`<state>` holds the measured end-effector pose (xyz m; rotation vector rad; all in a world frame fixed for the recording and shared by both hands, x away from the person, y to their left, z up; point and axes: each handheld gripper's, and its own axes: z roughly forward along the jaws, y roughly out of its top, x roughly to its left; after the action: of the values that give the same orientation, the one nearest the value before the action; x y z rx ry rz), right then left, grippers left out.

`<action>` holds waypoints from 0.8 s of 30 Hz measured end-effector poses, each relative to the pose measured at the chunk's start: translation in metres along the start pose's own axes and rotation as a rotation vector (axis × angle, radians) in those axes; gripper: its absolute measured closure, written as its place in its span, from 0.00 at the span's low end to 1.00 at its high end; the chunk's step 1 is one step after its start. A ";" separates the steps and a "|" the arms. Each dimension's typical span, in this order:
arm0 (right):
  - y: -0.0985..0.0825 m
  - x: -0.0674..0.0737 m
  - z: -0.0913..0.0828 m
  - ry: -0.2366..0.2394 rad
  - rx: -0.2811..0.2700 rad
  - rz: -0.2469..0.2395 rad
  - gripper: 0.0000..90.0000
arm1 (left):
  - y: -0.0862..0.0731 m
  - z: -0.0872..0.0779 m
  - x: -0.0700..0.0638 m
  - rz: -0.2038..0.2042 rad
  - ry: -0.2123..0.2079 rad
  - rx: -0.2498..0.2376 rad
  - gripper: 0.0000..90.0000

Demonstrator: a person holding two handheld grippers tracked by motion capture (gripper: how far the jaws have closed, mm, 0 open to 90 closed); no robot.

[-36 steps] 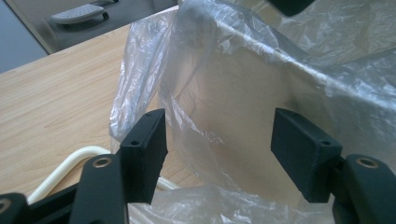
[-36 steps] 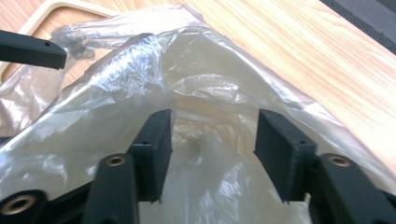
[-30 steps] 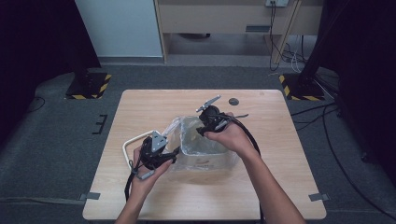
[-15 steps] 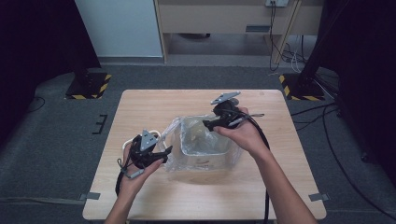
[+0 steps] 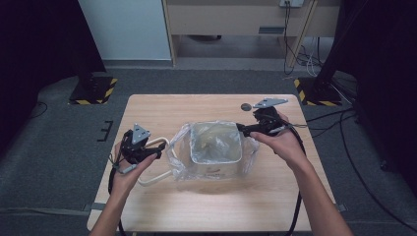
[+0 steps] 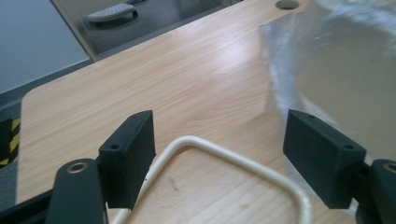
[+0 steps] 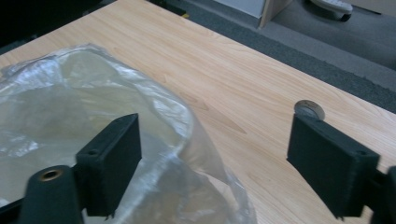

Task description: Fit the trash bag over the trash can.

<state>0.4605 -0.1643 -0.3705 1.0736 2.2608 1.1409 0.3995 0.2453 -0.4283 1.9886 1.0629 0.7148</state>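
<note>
A cream bin (image 5: 216, 164) lined with a clear plastic bag (image 5: 215, 142) stands mid-table, its white handle loop (image 5: 150, 176) lying flat on the table to its left. My left gripper (image 5: 158, 148) hovers left of the bin, and its jaws have just been opening. In the left gripper view they (image 6: 219, 140) stand apart above the handle loop (image 6: 243, 161), with the bag (image 6: 336, 70) to the right and nothing pressed. My right gripper (image 5: 242, 129) is at the bin's far right corner. Its jaws (image 7: 219, 149) have just been opening and stand wide over the bag's edge (image 7: 154, 121), off the plastic.
A dark round grommet (image 5: 245, 106) sits in the tabletop near the far edge, close to my right gripper. Bare wood lies in front of the bin. Cables trail from both grippers off the near edge. A cabinet and striped floor bases stand beyond the table.
Both hands have drawn apart from the bin, the left one leftward and the right one rightward and farther back. Both sets of jaws have widened and let go of the bag.
</note>
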 end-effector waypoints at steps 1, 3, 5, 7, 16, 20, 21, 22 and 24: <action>-0.004 -0.004 -0.001 -0.002 -0.008 0.011 0.16 | -0.001 0.001 0.004 -0.003 0.006 0.004 0.26; -0.010 -0.010 -0.003 -0.004 -0.006 0.022 0.13 | -0.005 0.002 0.019 -0.029 0.004 0.001 0.23; -0.017 -0.017 -0.003 -0.009 -0.005 0.026 0.12 | -0.008 0.002 0.028 -0.046 0.006 0.003 0.21; -0.025 -0.023 -0.004 -0.024 -0.002 0.039 0.11 | -0.014 0.002 0.040 -0.055 0.011 0.012 0.19; -0.060 -0.049 -0.001 -0.069 0.024 0.086 0.12 | -0.043 0.008 0.072 -0.091 0.039 0.088 0.15; -0.076 -0.057 0.000 -0.085 0.031 0.116 0.13 | -0.056 0.015 0.080 -0.101 0.040 0.133 0.17; -0.080 -0.059 0.001 -0.090 0.036 0.116 0.14 | -0.059 0.017 0.082 -0.105 0.036 0.142 0.18; -0.086 -0.061 0.002 -0.093 0.038 0.119 0.14 | -0.061 0.018 0.083 -0.110 0.034 0.149 0.19; -0.092 -0.063 0.003 -0.097 0.045 0.128 0.15 | -0.067 0.021 0.085 -0.113 0.039 0.167 0.19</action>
<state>0.4596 -0.2461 -0.4465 1.2789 2.1785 1.0670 0.4285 0.3355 -0.4843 2.0422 1.2836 0.6241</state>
